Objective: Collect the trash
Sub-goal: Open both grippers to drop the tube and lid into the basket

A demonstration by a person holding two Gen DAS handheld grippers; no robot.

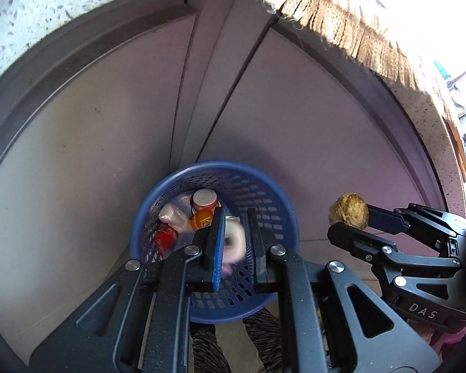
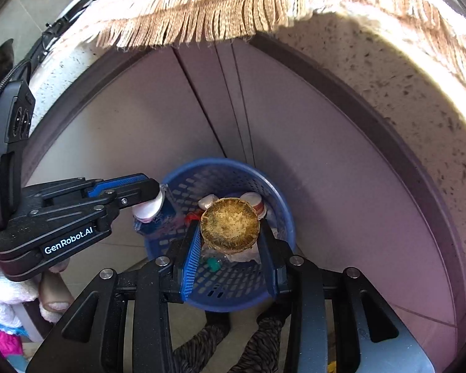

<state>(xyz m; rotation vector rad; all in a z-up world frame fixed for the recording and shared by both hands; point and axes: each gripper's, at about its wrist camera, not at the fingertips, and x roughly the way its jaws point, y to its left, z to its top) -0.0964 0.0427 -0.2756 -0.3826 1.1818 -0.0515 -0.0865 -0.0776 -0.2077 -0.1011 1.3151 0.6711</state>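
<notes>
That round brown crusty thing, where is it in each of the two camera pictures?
Left wrist view: the round brown thing is at the right, pinched in the right gripper, beside the blue basket.
Right wrist view: the round brown thing sits near the middle, between that gripper's fingers, over the basket.
Shared landmark: the blue basket shows in both views.

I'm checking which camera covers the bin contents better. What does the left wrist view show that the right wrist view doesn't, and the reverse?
Only the left wrist view shows the orange lid and the red packet in the bin.

Only the right wrist view shows a small green cap at the bin bottom and the broad face of the brown round piece.

Both show the blue basket, the white roll in the left gripper, and the right gripper gripping the brown piece.
</notes>
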